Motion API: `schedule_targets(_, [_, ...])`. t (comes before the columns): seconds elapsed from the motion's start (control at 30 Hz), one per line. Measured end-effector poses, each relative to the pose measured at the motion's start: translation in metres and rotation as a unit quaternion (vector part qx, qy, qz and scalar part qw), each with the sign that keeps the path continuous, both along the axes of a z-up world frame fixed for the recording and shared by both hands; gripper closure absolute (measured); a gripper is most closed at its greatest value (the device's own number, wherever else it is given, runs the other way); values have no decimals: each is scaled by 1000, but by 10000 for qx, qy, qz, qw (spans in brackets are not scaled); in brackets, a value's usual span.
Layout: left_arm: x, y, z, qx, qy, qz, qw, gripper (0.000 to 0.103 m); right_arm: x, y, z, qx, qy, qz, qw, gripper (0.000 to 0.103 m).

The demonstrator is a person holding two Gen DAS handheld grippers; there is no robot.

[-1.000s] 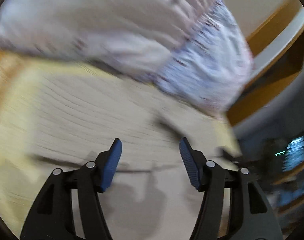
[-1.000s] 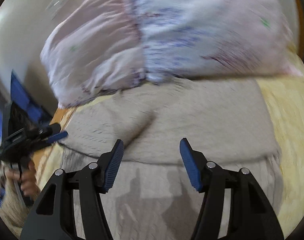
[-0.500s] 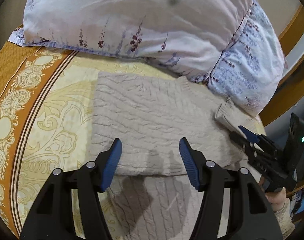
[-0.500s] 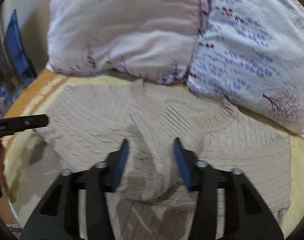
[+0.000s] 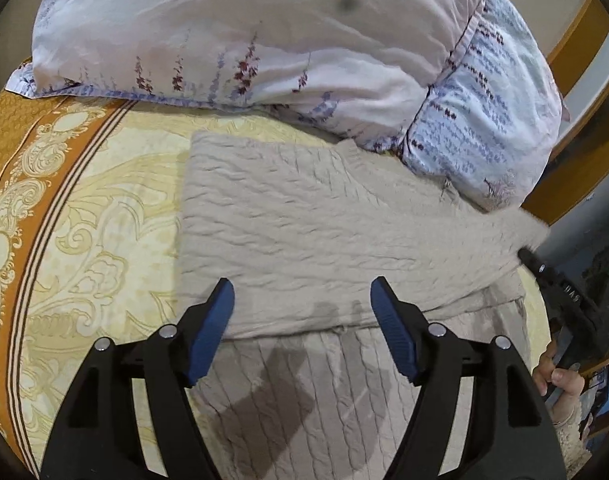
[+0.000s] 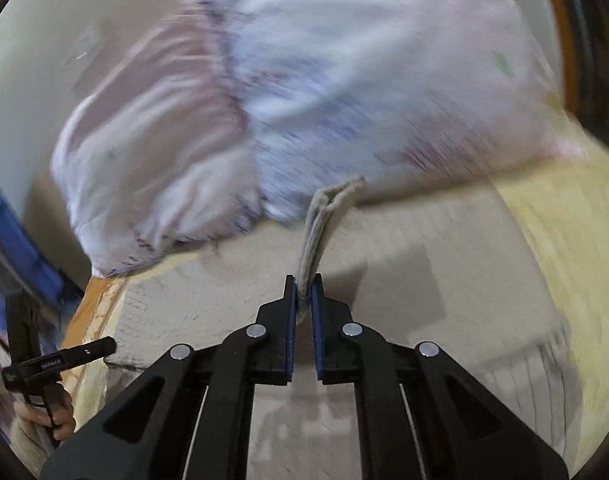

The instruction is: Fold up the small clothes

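Note:
A beige cable-knit sweater (image 5: 304,224) lies partly folded on the bed, one layer over the ribbed lower part. My left gripper (image 5: 302,304) is open and empty, hovering over the sweater's near fold edge. My right gripper (image 6: 303,292) is shut on a sleeve end (image 6: 324,216) of the sweater and holds it lifted above the body of the sweater (image 6: 424,264). In the left wrist view the right gripper (image 5: 560,292) shows at the right edge, with the sleeve stretched toward it.
Two floral pillows (image 5: 264,40) lie right behind the sweater, touching its far edge. The yellow and orange patterned bedspread (image 5: 84,208) extends left. A wooden bed frame (image 5: 572,40) is at the back right. The right wrist view is blurred by motion.
My right gripper has shut on the sleeve end and lifted it, pulling it across over the sweater. My left gripper stayed open and moved slightly closer to the fold edge.

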State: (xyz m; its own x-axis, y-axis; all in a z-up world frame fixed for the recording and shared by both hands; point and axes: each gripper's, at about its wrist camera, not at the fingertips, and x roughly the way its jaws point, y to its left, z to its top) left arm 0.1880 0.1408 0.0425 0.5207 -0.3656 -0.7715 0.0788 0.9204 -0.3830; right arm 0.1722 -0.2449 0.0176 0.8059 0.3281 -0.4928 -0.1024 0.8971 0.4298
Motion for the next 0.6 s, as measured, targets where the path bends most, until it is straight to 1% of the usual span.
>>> schedule_targets(0.03, [0, -2, -2, 27, 33, -31, 10000, 32, 4, -9, -13, 184, 319, 50, 9993, 95])
schedule_targets(0.07, [0, -4, -3, 67, 56, -46, 10000, 32, 7, -15, -23, 358, 547, 76, 9978, 95])
schedule_targets(0.13, [0, -5, -6, 90, 81, -52, 9999, 32, 10, -27, -37, 732, 832, 167, 9937, 95])
schedule_targets(0.2, [0, -4, -7, 60, 95, -39, 9999, 32, 10, -36, -41, 1018, 897, 187, 9906, 87])
schedule_targets(0.27, [1, -3, -8, 36, 123, -31, 9999, 31, 12, -43, -40, 1213, 918, 224, 9881, 72])
schedule_targets(0.3, [1, -3, -8, 28, 136, -27, 9999, 31, 15, -47, -41, 1366, 969, 242, 9856, 69])
schedule_targets(0.37, [1, -3, -8, 31, 149, -36, 9999, 31, 18, -53, -45, 1634, 1106, 262, 9800, 69])
schedule_targets(0.43, [1, -3, -8, 36, 151, -46, 9999, 30, 25, -63, -53, 1986, 1320, 265, 9708, 69])
schedule_targets(0.5, [1, -5, -9, 56, 157, -63, 9998, 29, 27, -68, -56, 2135, 1361, 262, 9670, 69])
schedule_targets(0.6, [1, -6, -10, 85, 159, -79, 9998, 28, 31, -72, -57, 2169, 1392, 176, 9661, 70])
